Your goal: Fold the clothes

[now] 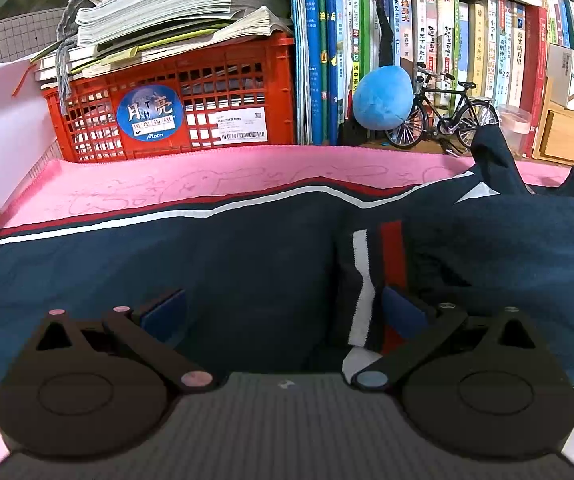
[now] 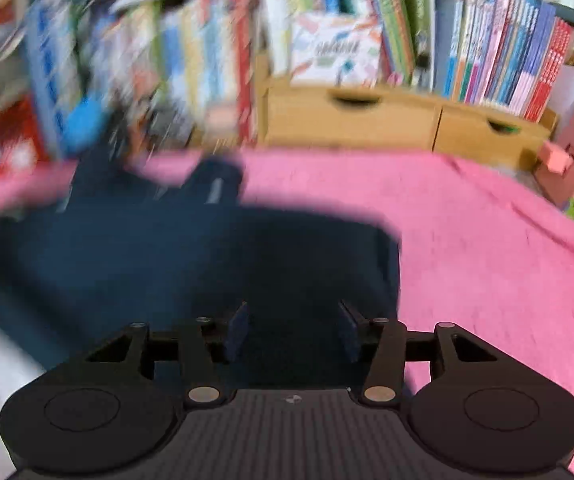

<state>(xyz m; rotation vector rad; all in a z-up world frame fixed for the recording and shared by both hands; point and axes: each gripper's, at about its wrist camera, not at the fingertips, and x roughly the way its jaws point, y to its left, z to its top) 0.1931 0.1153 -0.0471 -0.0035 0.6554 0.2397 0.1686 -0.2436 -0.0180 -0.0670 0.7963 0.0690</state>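
Pink cloth (image 1: pixel 207 184) over desk, bookshelf behind; navy garment (image 1: pixel 167 256) spread flat for folding. Left gripper (image 1: pixel 283 316) wide open over striped edge, empty. Right gripper (image 2: pixel 293 332) part-open above cloth, gripping nothing

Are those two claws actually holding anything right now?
No. Both the left gripper and the right gripper stand open over the navy garment, with nothing pinched between their pads.

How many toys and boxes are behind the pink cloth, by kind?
Blue plush toys: 1
Toy bicycles: 1
Red crates: 1
Wooden drawer boxes: 1
Total: 4
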